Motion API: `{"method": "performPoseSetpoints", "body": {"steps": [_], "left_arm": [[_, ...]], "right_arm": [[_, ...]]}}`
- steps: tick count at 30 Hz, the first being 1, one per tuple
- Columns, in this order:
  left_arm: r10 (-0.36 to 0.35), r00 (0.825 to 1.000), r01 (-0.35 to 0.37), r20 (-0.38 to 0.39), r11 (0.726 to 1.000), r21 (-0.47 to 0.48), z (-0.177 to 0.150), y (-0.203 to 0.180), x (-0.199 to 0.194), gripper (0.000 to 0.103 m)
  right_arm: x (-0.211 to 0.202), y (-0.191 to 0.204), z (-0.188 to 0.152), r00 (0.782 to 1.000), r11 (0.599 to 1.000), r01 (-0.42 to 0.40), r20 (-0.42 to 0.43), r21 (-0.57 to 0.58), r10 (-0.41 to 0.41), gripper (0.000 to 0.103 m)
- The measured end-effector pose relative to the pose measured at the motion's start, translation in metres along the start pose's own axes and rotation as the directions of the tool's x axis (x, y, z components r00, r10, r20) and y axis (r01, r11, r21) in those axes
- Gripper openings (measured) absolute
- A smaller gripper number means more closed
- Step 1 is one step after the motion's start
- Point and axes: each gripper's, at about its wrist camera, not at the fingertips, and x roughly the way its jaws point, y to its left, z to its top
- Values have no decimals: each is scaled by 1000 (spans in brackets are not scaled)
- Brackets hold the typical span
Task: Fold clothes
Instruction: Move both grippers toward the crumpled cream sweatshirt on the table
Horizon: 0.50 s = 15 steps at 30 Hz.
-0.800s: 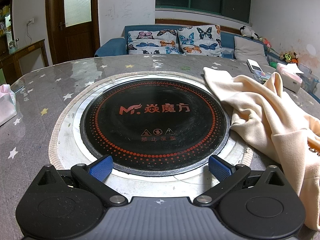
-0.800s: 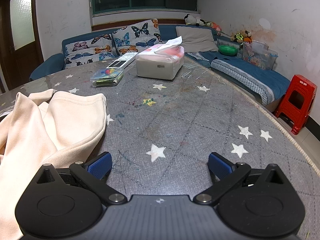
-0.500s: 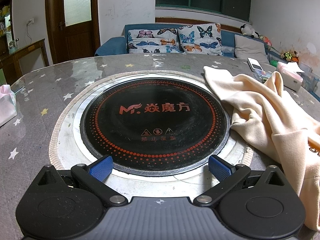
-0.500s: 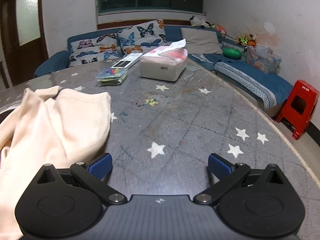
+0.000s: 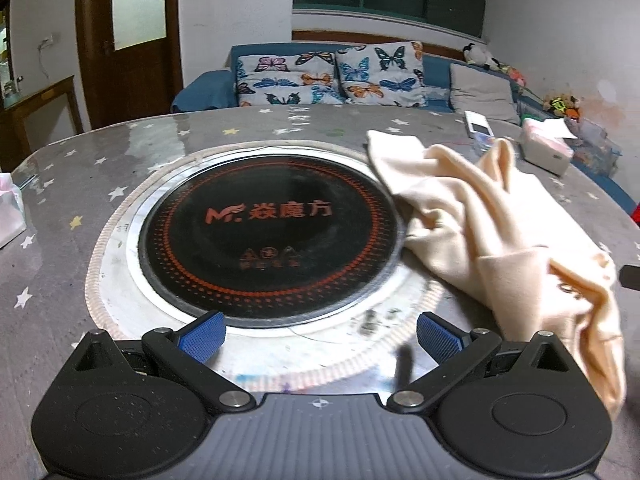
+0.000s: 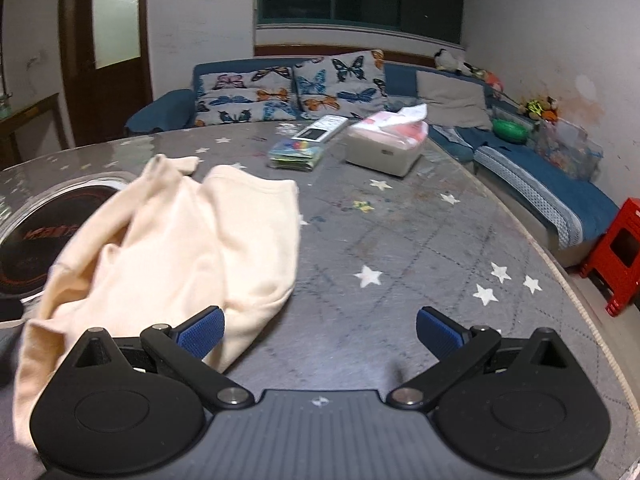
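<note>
A cream garment (image 5: 480,232) lies crumpled on the grey star-patterned table (image 5: 80,184), overlapping the right rim of the round black cooktop (image 5: 268,232). My left gripper (image 5: 320,334) is open and empty above the cooktop's near rim, with the garment to its right. In the right wrist view the garment (image 6: 180,248) lies to the left and its near edge sits just beyond the left fingertip. My right gripper (image 6: 320,330) is open and empty above bare table.
A tissue box (image 6: 386,146), a remote (image 6: 320,130) and a small colourful case (image 6: 296,154) sit at the table's far side. A pink pack (image 5: 10,208) is at the left edge. A blue sofa (image 6: 540,184) and a red stool (image 6: 620,256) stand beyond the right edge.
Both grippers have pulled back and risen a little. The right gripper has swung left, so the garment now sits closer to its left finger. The garment looks unmoved.
</note>
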Motion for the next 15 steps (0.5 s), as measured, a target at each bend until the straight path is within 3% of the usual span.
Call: {"method": "performPoseSetpoints", "body": {"steps": [15], "left_arm": [[-49,999,49,-17,999,23,-6,-24,-24,103]], "right_arm": [[-31,26,-10,997,995,-71,13,-69,72,103]]}}
